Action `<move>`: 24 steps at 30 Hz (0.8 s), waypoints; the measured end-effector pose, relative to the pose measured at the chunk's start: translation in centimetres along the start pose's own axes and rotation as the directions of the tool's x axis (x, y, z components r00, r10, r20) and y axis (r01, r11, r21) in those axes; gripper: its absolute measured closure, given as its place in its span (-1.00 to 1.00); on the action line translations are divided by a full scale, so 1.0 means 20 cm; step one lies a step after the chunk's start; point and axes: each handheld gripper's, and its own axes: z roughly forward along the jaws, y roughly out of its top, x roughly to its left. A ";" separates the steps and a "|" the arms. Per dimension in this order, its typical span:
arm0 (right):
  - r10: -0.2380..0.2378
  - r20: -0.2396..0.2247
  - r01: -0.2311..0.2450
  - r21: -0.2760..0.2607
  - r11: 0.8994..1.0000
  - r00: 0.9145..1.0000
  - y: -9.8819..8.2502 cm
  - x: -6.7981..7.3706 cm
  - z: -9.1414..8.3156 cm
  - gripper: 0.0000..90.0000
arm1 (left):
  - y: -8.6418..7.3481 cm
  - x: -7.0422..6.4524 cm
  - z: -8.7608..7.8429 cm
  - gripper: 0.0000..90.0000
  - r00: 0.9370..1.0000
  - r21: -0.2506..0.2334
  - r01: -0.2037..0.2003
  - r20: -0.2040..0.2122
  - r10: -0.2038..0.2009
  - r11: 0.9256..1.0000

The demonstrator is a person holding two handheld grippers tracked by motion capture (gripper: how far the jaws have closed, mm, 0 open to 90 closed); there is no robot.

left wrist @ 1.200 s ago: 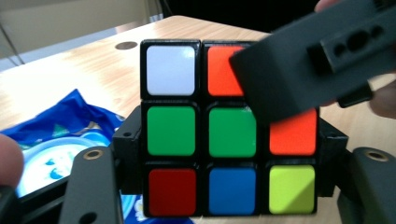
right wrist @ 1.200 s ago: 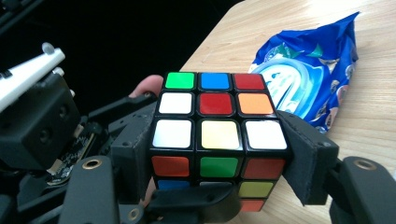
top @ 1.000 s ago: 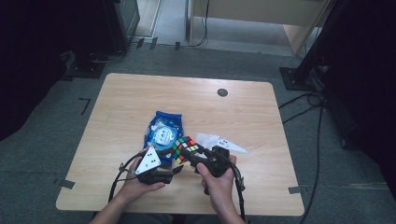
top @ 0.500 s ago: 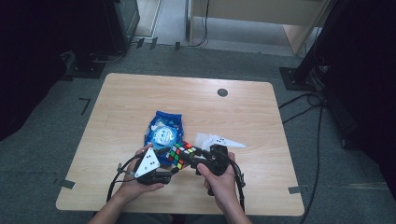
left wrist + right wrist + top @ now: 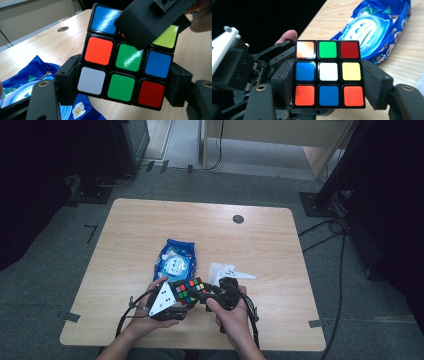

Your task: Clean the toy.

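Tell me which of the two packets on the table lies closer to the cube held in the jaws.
The blue snack packet, just beyond the cube and the left gripper. The white packet lies further right, beside the right gripper, and is flatter and paler.

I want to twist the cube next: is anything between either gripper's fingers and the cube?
Nothing visible. Both the left gripper and the right gripper have their fingers pressed directly against opposite sides of the puzzle cube, held above the table.
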 end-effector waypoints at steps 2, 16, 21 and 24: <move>-0.027 0.012 0.027 -0.004 1.000 1.000 0.00 0.00 0.00 -0.24 | 0.00 -0.01 0.00 -0.27 1.000 0.000 -0.011 0.004 0.011 1.000; -0.149 0.391 0.203 -0.100 0.974 0.908 -0.02 -0.30 -0.05 -0.17 | -0.02 0.16 -0.06 -0.25 0.990 -0.006 0.129 -0.056 -0.129 0.992; -0.199 0.462 0.228 -0.005 0.974 0.864 -0.06 -0.39 0.02 -0.04 | -0.02 0.14 -0.05 -0.25 0.991 -0.002 0.128 -0.045 -0.128 0.992; -0.241 0.447 0.238 0.064 0.969 0.862 -0.07 -0.41 0.05 0.19 | -0.03 0.14 -0.05 -0.25 0.988 0.004 0.150 -0.042 -0.150 0.989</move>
